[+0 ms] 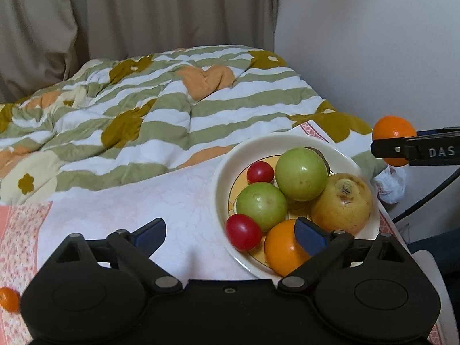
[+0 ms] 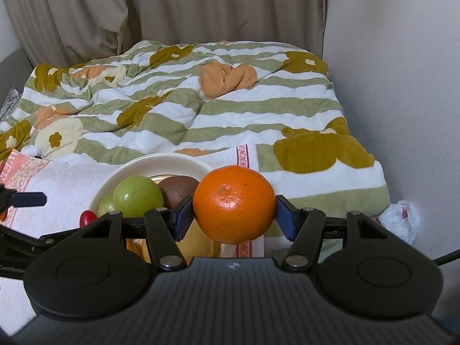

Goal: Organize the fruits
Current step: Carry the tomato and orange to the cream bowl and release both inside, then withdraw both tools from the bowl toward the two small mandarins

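Note:
A cream plate (image 1: 221, 178) on the cloth-covered table holds two green fruits (image 1: 302, 174), two red tomatoes (image 1: 243, 231), a yellow fruit (image 1: 342, 202), a brown fruit behind and an orange (image 1: 283, 248). My left gripper (image 1: 230, 234) is open and empty, low at the plate's near-left edge. My right gripper (image 2: 234, 215) is shut on an orange mandarin (image 2: 234, 204), held above the plate's right side; the mandarin also shows in the left wrist view (image 1: 394, 135). The plate (image 2: 161, 162) lies to its left. Another small orange (image 1: 8, 299) lies at the far left.
A striped flowered quilt (image 1: 161, 109) is piled behind the table. A white wall (image 1: 373, 43) stands at the right and curtains (image 1: 143, 14) at the back. A crumpled white plastic bag (image 2: 399, 220) lies at the table's right edge.

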Demonstrator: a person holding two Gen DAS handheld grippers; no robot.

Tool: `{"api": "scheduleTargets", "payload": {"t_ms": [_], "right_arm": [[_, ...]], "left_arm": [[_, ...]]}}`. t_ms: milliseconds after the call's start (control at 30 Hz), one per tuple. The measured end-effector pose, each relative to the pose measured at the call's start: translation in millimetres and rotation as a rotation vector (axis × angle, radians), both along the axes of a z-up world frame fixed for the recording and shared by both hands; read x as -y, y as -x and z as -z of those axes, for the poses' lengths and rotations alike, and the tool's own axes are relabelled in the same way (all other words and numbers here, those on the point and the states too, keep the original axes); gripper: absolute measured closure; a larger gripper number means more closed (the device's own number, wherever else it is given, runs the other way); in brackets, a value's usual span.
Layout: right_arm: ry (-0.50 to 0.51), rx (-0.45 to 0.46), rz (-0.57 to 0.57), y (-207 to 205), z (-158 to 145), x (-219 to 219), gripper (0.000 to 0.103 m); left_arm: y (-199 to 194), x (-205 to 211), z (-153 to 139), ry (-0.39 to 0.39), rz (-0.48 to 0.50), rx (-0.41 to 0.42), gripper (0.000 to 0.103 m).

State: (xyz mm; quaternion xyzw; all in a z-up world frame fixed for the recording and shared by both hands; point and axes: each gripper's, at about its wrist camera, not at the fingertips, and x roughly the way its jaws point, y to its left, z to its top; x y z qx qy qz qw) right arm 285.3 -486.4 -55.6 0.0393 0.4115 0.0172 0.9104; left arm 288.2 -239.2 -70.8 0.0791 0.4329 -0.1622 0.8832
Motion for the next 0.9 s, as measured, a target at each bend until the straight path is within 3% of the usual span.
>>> {"api": "scheduleTargets", "payload": {"t_ms": [267, 533, 567, 633, 667, 900], "right_arm": [[-0.035, -0.020, -0.020, -29.7, 25.3, -1.0, 0.027], [-0.055, -0.030, -0.013, -42.2, 45.1, -6.4, 0.027], [-0.056, -0.026, -0.012, -41.8, 45.6, -6.2, 0.024], [-0.070, -0.006, -0.022, -39.5, 42.5, -5.3, 0.003], [-0.066, -0.004, -0.020, -38.9, 40.9, -4.7, 0.000], [-0.029, 0.010, -0.004, -28.5, 30.7, -0.7, 0.000]], "left_arm": [[13.0, -11.6, -15.8, -0.032, -0.050, 0.038, 0.004], [23.7, -18.1, -13.5, -0.071, -0.082, 0.044, 0.004], [25.5, -18.2, -13.7, -0.071, -0.083, 0.045, 0.004], [29.0, -18.6, -13.7, -0.074, -0.083, 0.045, 0.004], [30.8, -19.1, -13.7, -0.075, -0.083, 0.045, 0.004], [42.5, -20.8, -17.9, -0.076, -0.094, 0.058, 0.004]]}}
